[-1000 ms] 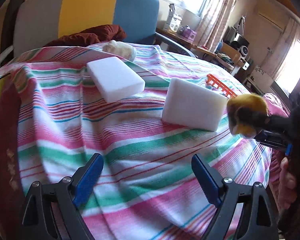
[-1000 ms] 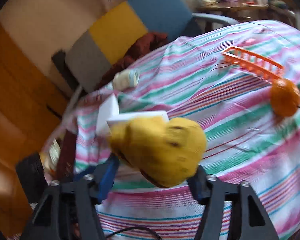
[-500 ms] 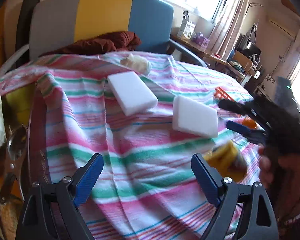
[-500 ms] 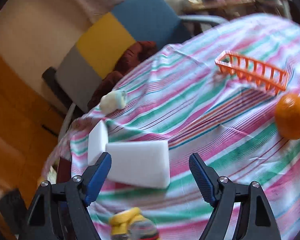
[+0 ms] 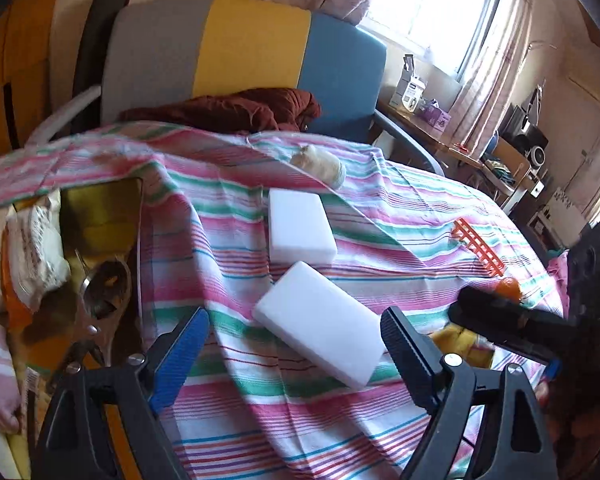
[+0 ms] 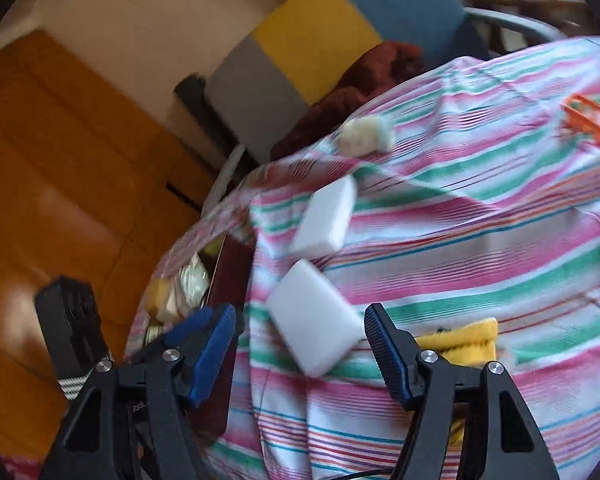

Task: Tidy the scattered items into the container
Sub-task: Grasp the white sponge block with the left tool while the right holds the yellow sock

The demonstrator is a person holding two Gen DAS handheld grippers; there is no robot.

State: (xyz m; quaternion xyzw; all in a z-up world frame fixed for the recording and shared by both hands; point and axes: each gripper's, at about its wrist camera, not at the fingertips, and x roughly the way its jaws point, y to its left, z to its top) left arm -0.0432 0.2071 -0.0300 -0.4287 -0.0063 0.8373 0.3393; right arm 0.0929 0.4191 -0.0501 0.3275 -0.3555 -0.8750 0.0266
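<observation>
Closing with nothing between its jaws, the right gripper [image 6: 300,340] hangs over the near sponge [image 6: 314,322], probably to grab it, while the left gripper [image 5: 294,344] waits spread, basket [image 5: 478,250] beyond.

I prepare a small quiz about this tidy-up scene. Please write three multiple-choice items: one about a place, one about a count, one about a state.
1. Where does the yellow toy lie?
A. on the striped cloth beside the nearer white sponge
B. inside the orange basket
C. on the chair

2. How many white sponge blocks lie on the cloth?
A. one
B. two
C. four

3. What do the right tongs hold?
A. the yellow toy
B. a sponge
C. nothing

Answers:
1 A: the yellow toy rests on the striped cloth, beside the nearer sponge.
2 B: a farther sponge lies past the nearer one.
3 C: the right tongs are closing, with their pads pressing on nothing.
</observation>
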